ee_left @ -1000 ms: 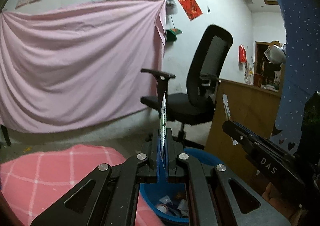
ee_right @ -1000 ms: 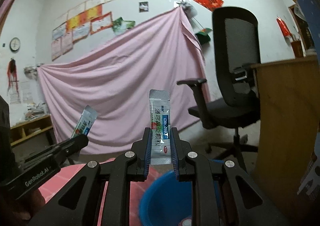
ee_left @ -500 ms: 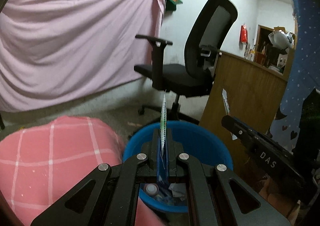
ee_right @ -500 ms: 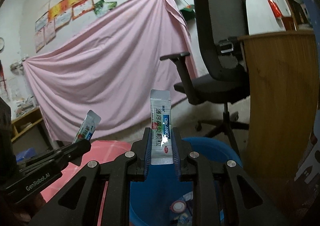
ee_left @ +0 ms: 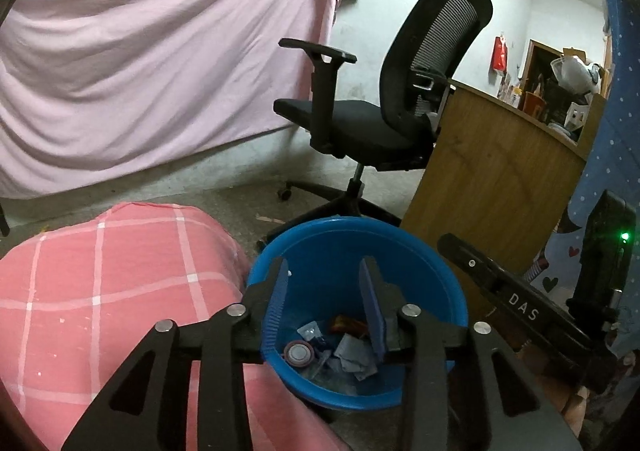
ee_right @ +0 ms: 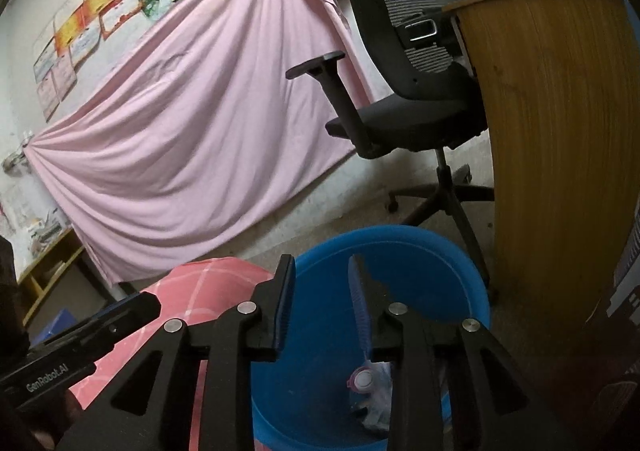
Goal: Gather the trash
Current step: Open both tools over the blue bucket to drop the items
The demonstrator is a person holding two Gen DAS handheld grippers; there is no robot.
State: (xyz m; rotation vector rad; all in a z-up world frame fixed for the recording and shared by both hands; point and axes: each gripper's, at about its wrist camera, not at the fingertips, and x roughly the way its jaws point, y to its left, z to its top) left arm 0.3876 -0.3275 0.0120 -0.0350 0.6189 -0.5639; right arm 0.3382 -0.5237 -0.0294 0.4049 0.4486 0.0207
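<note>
A blue plastic basin (ee_left: 344, 239) (ee_right: 420, 247) sits on the floor with several wrappers and a small round lid (ee_left: 299, 352) (ee_right: 364, 379) at its bottom. My left gripper (ee_left: 324, 271) hangs over the basin, jaws opening, nothing between them. My right gripper (ee_right: 320, 271) is above the same basin, jaws also opening and empty. Each view shows the other gripper from the side: the right one (ee_left: 520, 307) in the left wrist view, the left one (ee_right: 80, 339) in the right wrist view. The two sachets held a moment ago are out of sight.
A pink checked cushion (ee_left: 120, 291) lies left of the basin. A black office chair (ee_left: 380, 123) stands behind it, a wooden desk panel (ee_left: 492, 191) to its right. A pink sheet (ee_left: 160, 51) covers the back wall.
Both grippers tilted down over the basin and opened. The sachets they each held upright are gone from between their jaws.
</note>
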